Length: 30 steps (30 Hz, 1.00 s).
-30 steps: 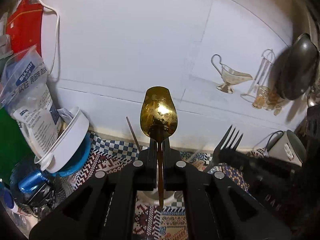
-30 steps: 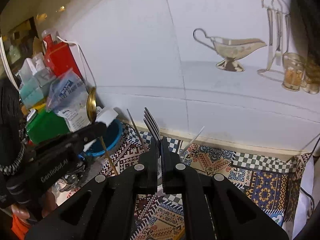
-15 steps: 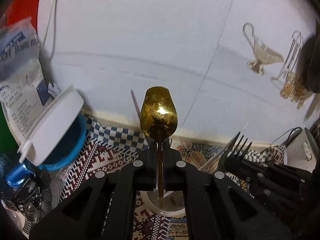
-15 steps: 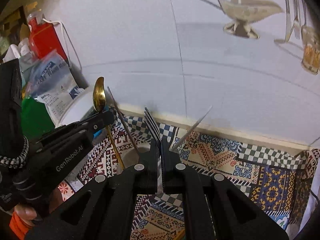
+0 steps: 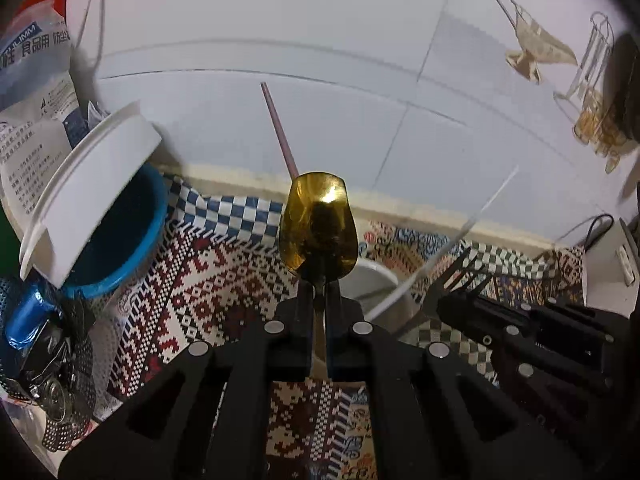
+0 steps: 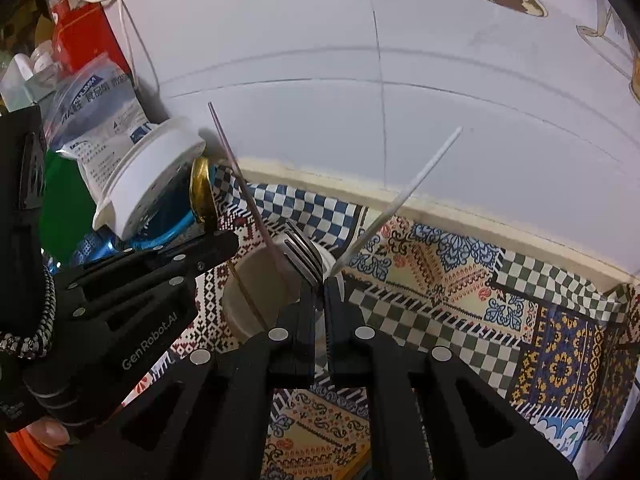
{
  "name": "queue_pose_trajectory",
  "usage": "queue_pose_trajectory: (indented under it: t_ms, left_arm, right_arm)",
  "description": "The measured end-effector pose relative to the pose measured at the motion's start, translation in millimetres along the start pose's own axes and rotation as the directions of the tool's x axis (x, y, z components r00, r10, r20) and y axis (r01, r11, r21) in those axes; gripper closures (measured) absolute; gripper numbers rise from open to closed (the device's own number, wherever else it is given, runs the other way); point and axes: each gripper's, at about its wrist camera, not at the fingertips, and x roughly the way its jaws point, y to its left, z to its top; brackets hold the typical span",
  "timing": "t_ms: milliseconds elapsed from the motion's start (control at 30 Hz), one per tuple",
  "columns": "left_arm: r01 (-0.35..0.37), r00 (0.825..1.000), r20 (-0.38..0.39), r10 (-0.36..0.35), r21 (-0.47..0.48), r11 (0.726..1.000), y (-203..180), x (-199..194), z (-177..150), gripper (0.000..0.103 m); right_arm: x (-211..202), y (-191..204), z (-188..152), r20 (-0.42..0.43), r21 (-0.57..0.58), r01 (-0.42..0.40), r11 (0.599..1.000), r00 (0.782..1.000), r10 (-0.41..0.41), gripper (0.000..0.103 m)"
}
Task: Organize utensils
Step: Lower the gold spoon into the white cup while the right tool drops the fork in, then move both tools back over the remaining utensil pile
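My left gripper (image 5: 319, 286) is shut on the neck of a gold spoon (image 5: 318, 220), bowl up, its handle reaching down into a white cup (image 5: 376, 280) on the patterned mat. My right gripper (image 6: 319, 284) holds a steel fork (image 6: 304, 252) tines up over the same cup (image 6: 256, 280); its jaws are starting to open, with the fork's handle still between the pads. A pink chopstick (image 6: 240, 184) and a white chopstick (image 6: 408, 192) lean out of the cup. Seen from the right wrist, the left gripper (image 6: 224, 240) and the spoon (image 6: 202, 196) are at the cup's left rim.
A white lidded tub (image 5: 88, 192) lies tilted on a blue bowl (image 5: 120, 240) at the left, with plastic bags (image 5: 32, 80) and a red box (image 6: 88, 36) behind. The white tiled wall (image 5: 280, 40) stands close behind the cup. A white appliance (image 5: 608, 272) is at the right.
Both grippers have come down and tipped towards the cup. The spoon's handle and the fork's handle are now lower over it, and the cup shows larger in both views.
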Motion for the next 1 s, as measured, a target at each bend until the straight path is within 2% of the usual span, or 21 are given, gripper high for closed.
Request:
queue_pose_trajectory:
  t_ms: [200,333,667,933,1000]
  left_arm:
    - [-0.003,1.000,0.009,0.002,0.020,1.000,-2,-18,-6,0.100]
    - [-0.001,0.999,0.036,0.000,0.029,1.000,-4,-39,-6,0.100]
    - [0.023,0.993,0.112,-0.030,0.066,0.998,-15,-99,-14,0.098]
    - [0.039,0.988,0.142,-0.057,0.126,0.991,-31,-136,-34,0.084]
    - [0.043,0.988,0.139,-0.061,0.134,0.990,-34,-140,-39,0.077]
  right_arm:
    - [-11,-2,-7,-0.008,-0.004,-0.010,1.000,1.000,0.010,0.093]
    - [-29,-2,-12,0.020,-0.011,-0.006,1.000,1.000,0.007,0.084]
    - [-84,3,-25,0.118,-0.027,0.036,0.999,0.992,-0.033,0.083]
    - [-120,3,-47,0.172,-0.006,0.079,0.997,0.982,-0.077,0.078]
    - [-127,1,-54,0.174,0.003,0.087,0.996,0.981,-0.086,0.076]
